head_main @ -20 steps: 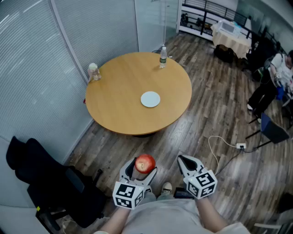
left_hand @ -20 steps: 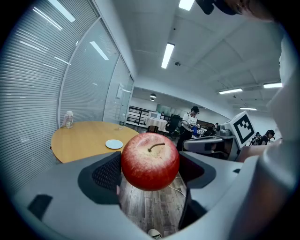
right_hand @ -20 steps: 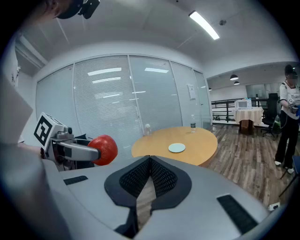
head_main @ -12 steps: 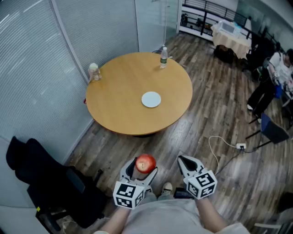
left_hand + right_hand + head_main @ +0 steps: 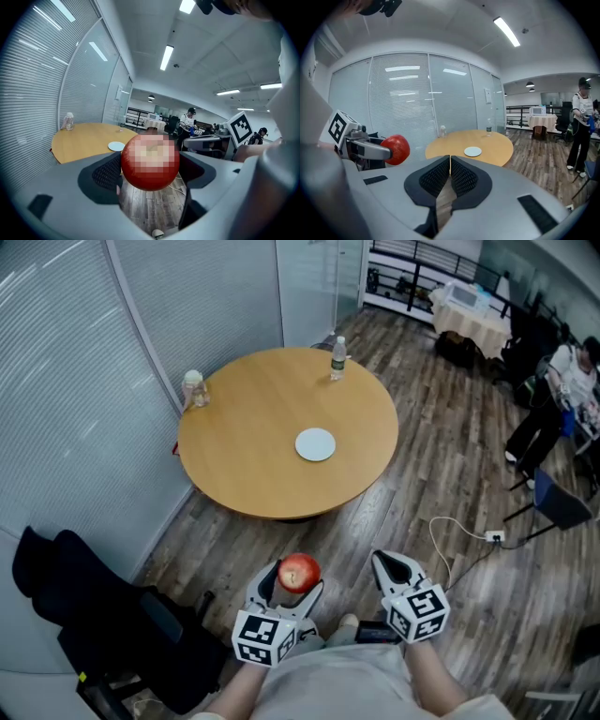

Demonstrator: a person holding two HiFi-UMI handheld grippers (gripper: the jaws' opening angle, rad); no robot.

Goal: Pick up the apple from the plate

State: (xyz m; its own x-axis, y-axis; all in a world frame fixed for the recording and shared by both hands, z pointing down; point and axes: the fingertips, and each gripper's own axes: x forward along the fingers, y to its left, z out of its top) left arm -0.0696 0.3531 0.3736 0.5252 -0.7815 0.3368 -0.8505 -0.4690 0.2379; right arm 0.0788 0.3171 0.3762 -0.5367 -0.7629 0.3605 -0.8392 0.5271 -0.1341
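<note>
Low in the head view, close to the person's body and above the wood plank floor (image 5: 422,474), a round red apple (image 5: 299,571) with a paler, yellowish patch on its top sits gripped in the left tongs (image 5: 292,585). The left gripper view shows both dark ribbed pads pressed against the apple's sides, the jaws spread wide around it, and its underside hanging clear above the floor. The right tongs (image 5: 450,173) are just beside, to the right, with their two ribbed pads closed flat against each other and nothing between them. Both tongs point ahead and slightly downward toward a round wooden surface (image 5: 253,456), which stands well apart from them across a stretch of open floor. A small white plate (image 5: 315,444) lies near the middle of that surface, far from the apple. A clear bottle (image 5: 337,358) stands at the far rim and a small jar (image 5: 193,388) at the left rim, both away from the plate. A wall of glass panels with blinds (image 5: 56,399) runs along the left, close to the surface's left rim. A black chair (image 5: 103,615) stands to the lower left, near the left tongs. A white cable (image 5: 445,540) trails on the floor to the right.
</note>
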